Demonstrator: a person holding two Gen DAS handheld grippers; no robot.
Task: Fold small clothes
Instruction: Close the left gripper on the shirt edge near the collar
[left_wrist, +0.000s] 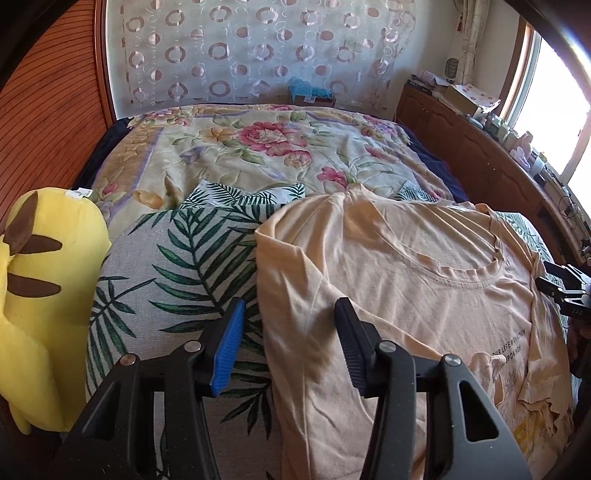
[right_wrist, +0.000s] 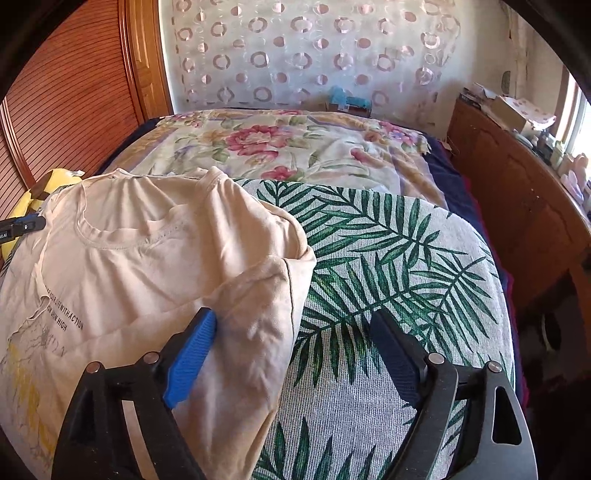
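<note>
T-shirt (left_wrist: 399, 280), pale peach, spread front-up on a palm-leaf-print board (left_wrist: 177, 266), neckline toward the far side, small dark lettering on the chest, both side parts folded in over the body. Left gripper (left_wrist: 290, 314) poised over the shirt's left folded edge, jaws partly spread, one blue pad over the leaf print, the other over the cloth, nothing pinched. Right gripper (right_wrist: 291, 325) set over the shirt's right folded edge, jaws spread wide, left pad just beside or touching the cloth (cannot tell which), right pad over bare leaf print, nothing gripped. Yellow plush toy (left_wrist: 40, 291) at the board's left. Floral bedspread (left_wrist: 266, 147) beyond, on the far side.
</note>
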